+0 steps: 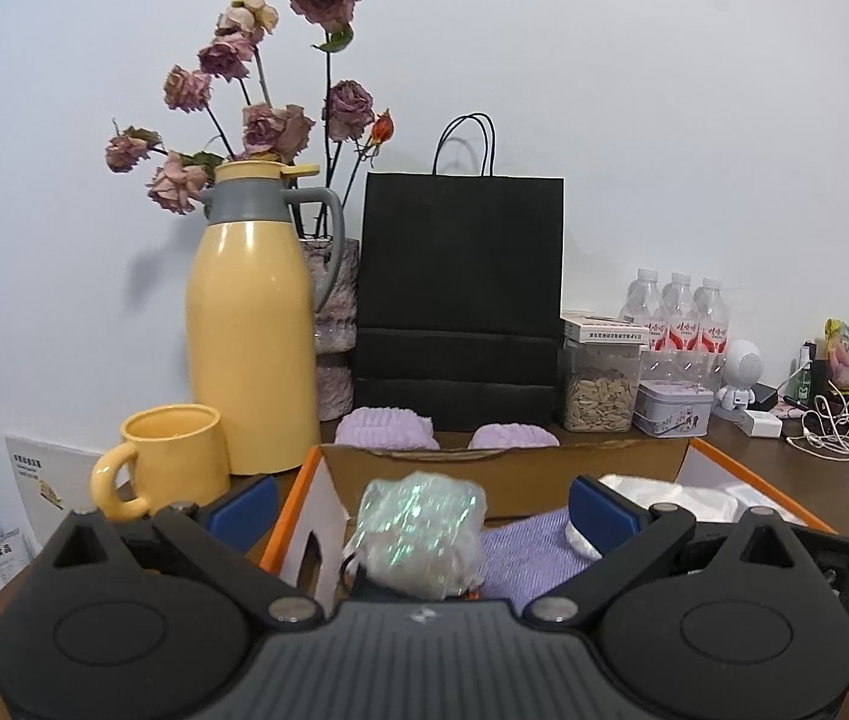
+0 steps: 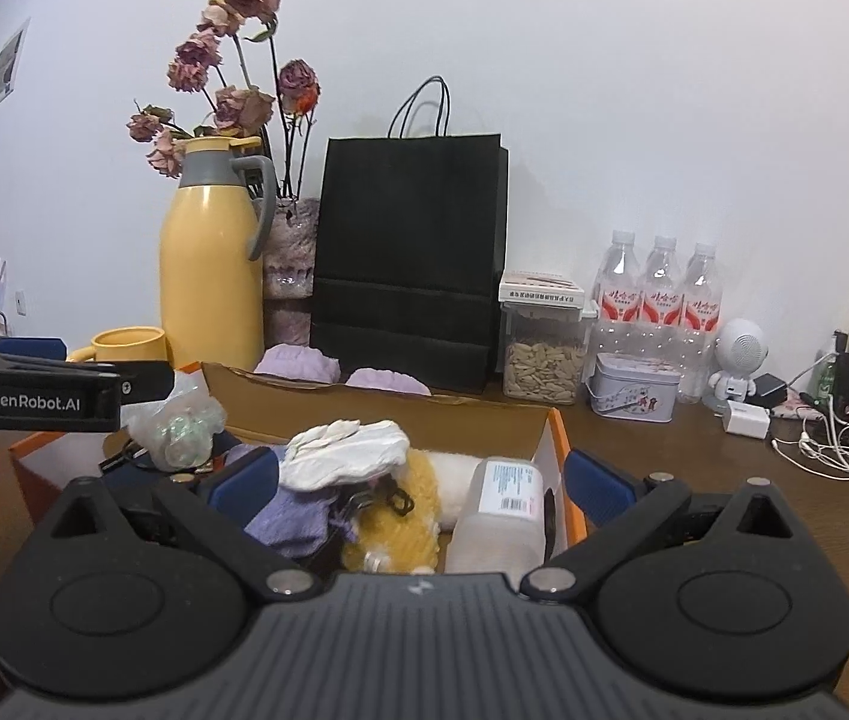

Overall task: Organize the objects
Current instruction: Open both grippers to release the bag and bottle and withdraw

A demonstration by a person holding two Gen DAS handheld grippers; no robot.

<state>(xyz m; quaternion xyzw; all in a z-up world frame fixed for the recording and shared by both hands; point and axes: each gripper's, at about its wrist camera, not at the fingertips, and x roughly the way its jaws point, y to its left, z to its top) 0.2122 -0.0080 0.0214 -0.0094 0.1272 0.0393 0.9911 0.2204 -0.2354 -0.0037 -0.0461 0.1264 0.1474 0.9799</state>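
An open cardboard box with orange edges [image 1: 298, 483] [image 2: 557, 438] sits in front of me on the brown table. My left gripper [image 1: 421, 507] is open over its left part, above a shiny crinkled plastic bundle [image 1: 421, 531] that lies between the fingers without being touched; the bundle also shows in the right wrist view [image 2: 178, 420]. My right gripper [image 2: 418, 477] is open over the box's right part, above a white cloth [image 2: 346, 450], a purple cloth [image 2: 292, 519], a yellow fluffy item [image 2: 400, 531] and a clear plastic bottle [image 2: 499, 510].
Behind the box stand a yellow thermos [image 1: 247, 324], a yellow mug [image 1: 169, 462], a vase of dried roses [image 1: 334, 312], a black paper bag [image 1: 460, 300], two purple fluffy items [image 1: 385, 429], a seed jar [image 1: 601, 384], a tin [image 1: 673, 408], water bottles [image 1: 679, 324], and cables [image 1: 832, 426].
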